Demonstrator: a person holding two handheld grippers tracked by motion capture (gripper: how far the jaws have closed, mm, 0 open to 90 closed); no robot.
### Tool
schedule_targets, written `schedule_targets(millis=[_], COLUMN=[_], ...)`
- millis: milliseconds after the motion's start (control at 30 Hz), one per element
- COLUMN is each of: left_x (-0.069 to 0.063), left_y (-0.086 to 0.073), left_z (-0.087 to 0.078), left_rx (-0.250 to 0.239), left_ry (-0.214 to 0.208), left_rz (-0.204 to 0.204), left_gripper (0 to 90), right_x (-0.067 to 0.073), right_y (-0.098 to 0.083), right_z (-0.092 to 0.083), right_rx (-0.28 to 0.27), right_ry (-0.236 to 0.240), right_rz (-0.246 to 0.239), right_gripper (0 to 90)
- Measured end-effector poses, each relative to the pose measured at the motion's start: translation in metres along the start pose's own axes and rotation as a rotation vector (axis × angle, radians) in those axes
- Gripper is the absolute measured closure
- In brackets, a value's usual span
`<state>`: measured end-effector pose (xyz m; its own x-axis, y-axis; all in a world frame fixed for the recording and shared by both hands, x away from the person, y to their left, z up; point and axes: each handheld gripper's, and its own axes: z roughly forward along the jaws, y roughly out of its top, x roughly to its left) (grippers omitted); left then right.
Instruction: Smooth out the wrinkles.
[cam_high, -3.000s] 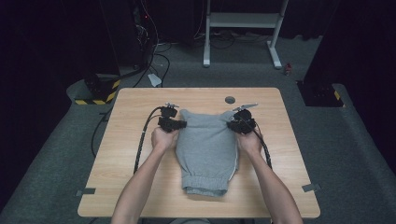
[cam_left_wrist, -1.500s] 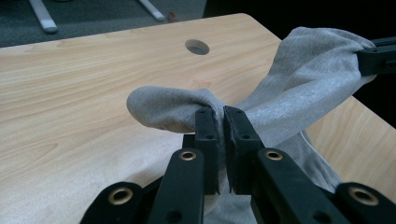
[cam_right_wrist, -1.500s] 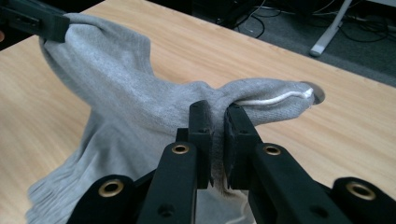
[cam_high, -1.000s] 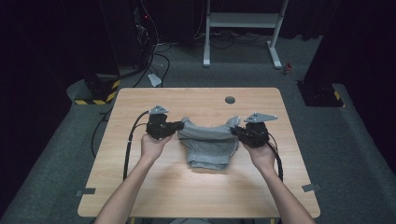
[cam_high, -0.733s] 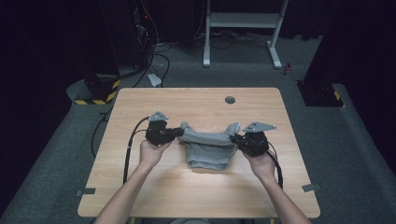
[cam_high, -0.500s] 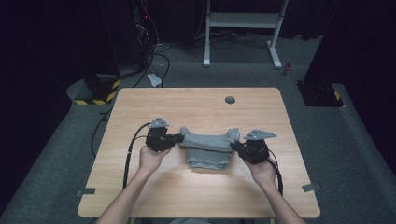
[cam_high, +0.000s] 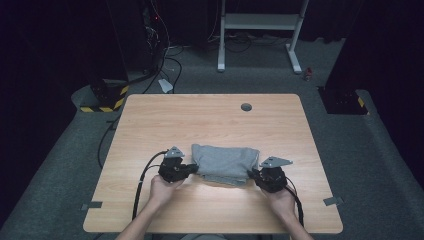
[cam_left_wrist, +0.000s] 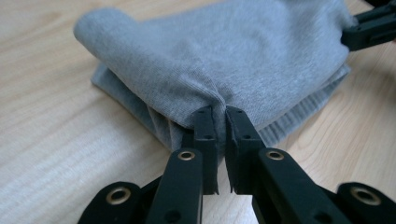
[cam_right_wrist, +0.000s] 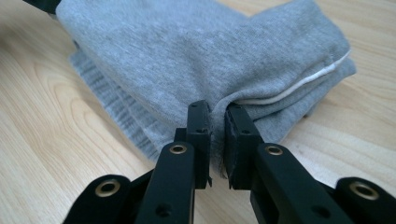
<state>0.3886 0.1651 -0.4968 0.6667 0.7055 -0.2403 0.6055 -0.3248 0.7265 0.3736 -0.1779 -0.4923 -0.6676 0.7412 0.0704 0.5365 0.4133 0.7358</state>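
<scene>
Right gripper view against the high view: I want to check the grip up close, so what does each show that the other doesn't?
The right gripper view alone shows the right gripper with its jaws pinched shut on a fold of the grey garment, plus a white seam line and ribbed hem. The high view alone shows the whole table, both hands, the left gripper at the garment's other end, and the white stand behind. Both show the folded garment lying on the wood.
</scene>
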Motion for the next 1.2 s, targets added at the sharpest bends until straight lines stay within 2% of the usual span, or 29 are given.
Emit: schedule_targets(millis=[33, 167, 233, 400, 467, 567, 633, 667, 733, 767, 800, 833, 867, 933, 1067, 1200], left_x=[-0.002, -0.004, -0.003, -0.001, 0.000, 0.002, 0.003, 0.004, 0.006, 0.007, 0.007, 0.012, 0.012, 0.016, 0.013, 0.012], left_y=[-0.003, -0.007, -0.006, -0.006, -0.005, -0.002, 0.000, 0.002, 0.008, 0.011, 0.011, 0.012, 0.012, 0.011, 0.012, 0.013], left_z=[0.005, 0.013, 0.013, 0.017, 0.019, 0.024, 0.028, 0.030, 0.033, 0.038, 0.038, 0.042, 0.042, 0.041, 0.038, 0.032], left_rx=[0.021, 0.041, 0.041, 0.040, 0.034, 0.024, 0.011, 0.015, 0.014, -0.002, -0.002, -0.017, -0.017, -0.025, -0.015, -0.019], left_ry=[0.004, 0.006, 0.001, 0.009, 0.014, 0.019, 0.030, 0.036, 0.062, 0.097, 0.097, 0.110, 0.110, 0.109, 0.116, 0.096], left_rz=[0.009, 0.017, 0.000, -0.010, -0.022, -0.030, -0.037, -0.035, -0.021, -0.016, -0.016, -0.037, -0.037, -0.062, -0.035, -0.042], left_gripper=[83.8, 83.6, 83.4, 83.2, 83.2, 83.0, 82.5, 82.5, 82.3, 81.2, 80.6, 80.1, 79.6, 78.7, 76.7, 68.4], right_x=[0.002, 0.004, 0.003, -0.002, -0.005, -0.011, -0.021, -0.021, -0.028, -0.033, -0.036, -0.037, -0.039, -0.040, -0.038, -0.038], right_y=[-0.002, -0.006, -0.006, -0.005, -0.002, 0.004, 0.012, 0.012, 0.017, 0.022, 0.024, 0.025, 0.026, 0.026, 0.026, 0.023], right_z=[0.003, 0.010, 0.012, 0.018, 0.021, 0.026, 0.034, 0.034, 0.039, 0.043, 0.046, 0.047, 0.049, 0.050, 0.046, 0.037], right_rx=[0.015, 0.040, 0.043, 0.053, 0.058, 0.066, 0.064, 0.064, 0.067, 0.064, 0.061, 0.057, 0.053, 0.047, 0.060, 0.046], right_ry=[-0.007, -0.020, -0.023, -0.033, -0.043, -0.072, -0.090, -0.090, -0.097, -0.109, -0.109, -0.109, -0.108, -0.105, -0.106, -0.094], right_rz=[-0.010, -0.030, -0.032, -0.044, -0.036, -0.058, -0.045, -0.045, -0.024, -0.026, -0.027, -0.012, -0.010, -0.012, -0.014, -0.012], right_gripper=[81.4, 81.1, 81.1, 81.0, 81.0, 80.9, 80.8, 80.8, 80.7, 80.6, 80.6, 80.6, 80.5, 80.2, 77.2, 70.9])
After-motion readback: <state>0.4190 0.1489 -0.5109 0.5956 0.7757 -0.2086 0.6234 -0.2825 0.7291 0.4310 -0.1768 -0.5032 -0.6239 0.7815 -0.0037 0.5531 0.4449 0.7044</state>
